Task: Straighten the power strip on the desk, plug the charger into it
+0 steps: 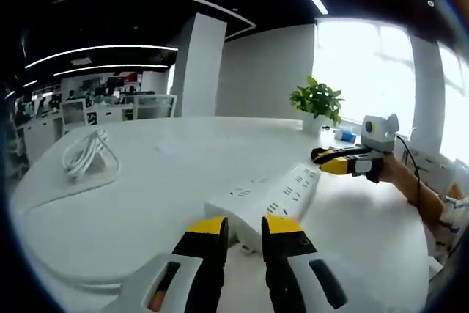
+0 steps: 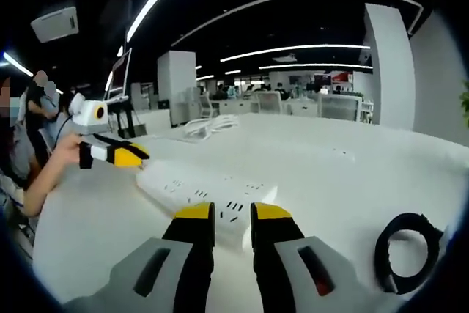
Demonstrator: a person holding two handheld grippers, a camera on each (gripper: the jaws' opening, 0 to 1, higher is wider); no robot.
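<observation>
Strip white, lies on desk, one end just ahead of each gripper's jaws. Left gripper jaws narrow, nothing between, tips near strip end. Right gripper likewise narrow, holding nothing. Coiled white cable well apart. Black cable loop beside right gripper. Plant at far edge.

The power strip end seems hidden behind the tongs.

Power strip lies on the bench, one claw at each end: left claw at the near end, right claw at the far end. Coiled cable lies far left; potted plant stands behind.
</observation>
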